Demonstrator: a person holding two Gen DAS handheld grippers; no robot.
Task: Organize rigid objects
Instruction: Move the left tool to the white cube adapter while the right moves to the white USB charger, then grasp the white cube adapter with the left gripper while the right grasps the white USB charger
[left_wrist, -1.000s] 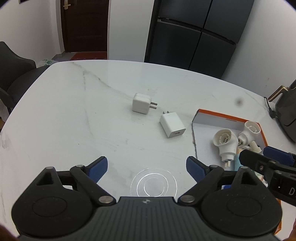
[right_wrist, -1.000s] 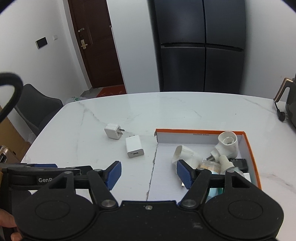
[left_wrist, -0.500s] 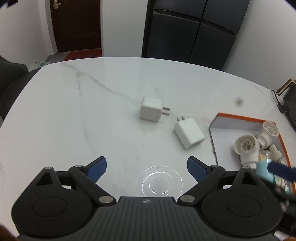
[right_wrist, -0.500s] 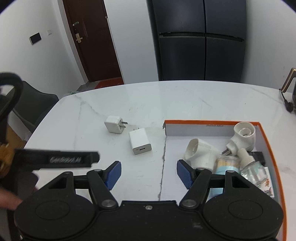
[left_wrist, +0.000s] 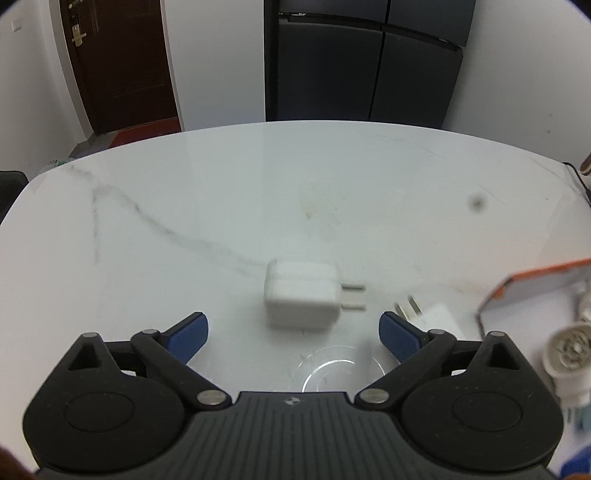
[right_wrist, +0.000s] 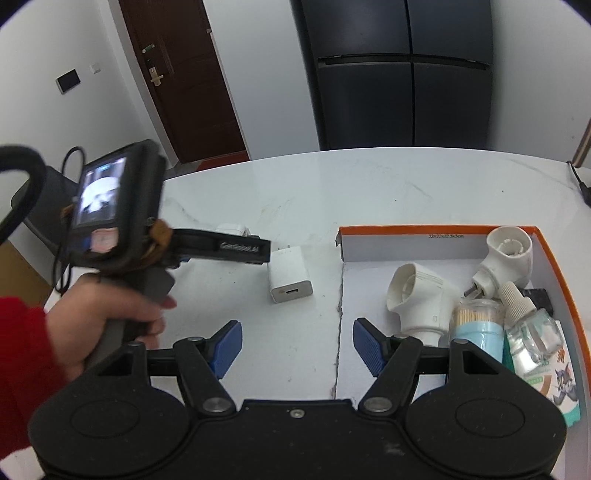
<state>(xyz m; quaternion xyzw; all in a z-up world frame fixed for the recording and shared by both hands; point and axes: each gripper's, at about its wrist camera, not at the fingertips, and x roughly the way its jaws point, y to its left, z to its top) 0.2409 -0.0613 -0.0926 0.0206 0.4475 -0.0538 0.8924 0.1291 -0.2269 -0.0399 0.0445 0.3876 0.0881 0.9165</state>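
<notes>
A white cube charger (left_wrist: 301, 297) with two prongs lies on the marble table just ahead of my open, empty left gripper (left_wrist: 293, 328). A flat white USB charger (right_wrist: 290, 275) lies beside it, partly behind my left gripper's right finger (left_wrist: 434, 319). The cube charger is mostly hidden behind the left gripper body (right_wrist: 221, 245) in the right wrist view. My right gripper (right_wrist: 297, 347) is open and empty, near the left edge of the orange-rimmed box (right_wrist: 424, 230).
The box holds two white plug adapters (right_wrist: 421, 299), a toothpick jar (right_wrist: 478, 326), a liquid refill bottle (right_wrist: 530, 328) and a dark item. A black fridge and a brown door stand behind the table. A dark chair is at the far left.
My left gripper has moved forward and right toward the cube charger, which now lies close between its fingers. My right gripper has risen and moved forward slightly over the box's left edge.
</notes>
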